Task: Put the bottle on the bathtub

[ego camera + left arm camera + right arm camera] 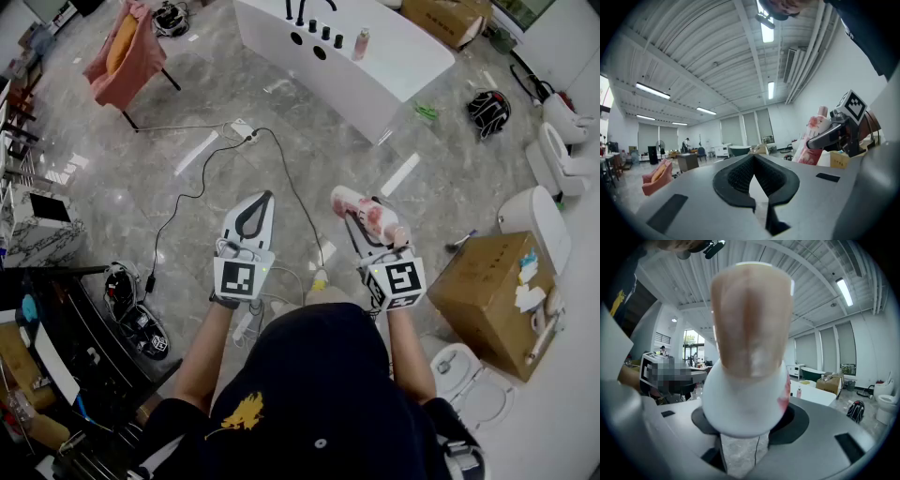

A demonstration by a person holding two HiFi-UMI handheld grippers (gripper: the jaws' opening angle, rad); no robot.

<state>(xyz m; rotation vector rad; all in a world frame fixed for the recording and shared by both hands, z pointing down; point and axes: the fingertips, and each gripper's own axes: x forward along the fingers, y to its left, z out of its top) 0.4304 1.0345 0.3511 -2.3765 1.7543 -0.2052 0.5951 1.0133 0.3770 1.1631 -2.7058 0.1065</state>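
In the head view, we see both bare forearms stretched forward from the person's dark shirt, side by side and level, with each marker cube facing up. The left hand-held gripper [259, 206] points ahead with its white jaws brought to a single tip and nothing between them. The right hand-held gripper [364, 221] is clamped on the bottle [372, 217], which lies tilted forward over the grey marbled floor [309, 141], cap end leading. The bottle is well apart from the white, smooth-walled bathtub [375, 80] at the top of the frame, on whose rim a second small bottle [361, 43] stands. A cardboard box [487, 286] sits to the right. In the left gripper view, we see the left hand-held gripper [753, 156] fully closed. Its black ribbed pads [739, 176] meet at the tip and leave only a narrow wedge-shaped gap lower down. The bottle [812, 138] shows to the right, white with red-pink printing, crossed by the right hand-held gripper [830, 135]. In the right gripper view, the bottle [751, 352] fills the centre, with a rounded white plastic shoulder and a tall, glossy, pinkish-tan cylindrical cap. The right hand-held gripper [749, 426] has its jaws pressed against both sides of the bottle's body. The bathtub [818, 397] lies far behind.
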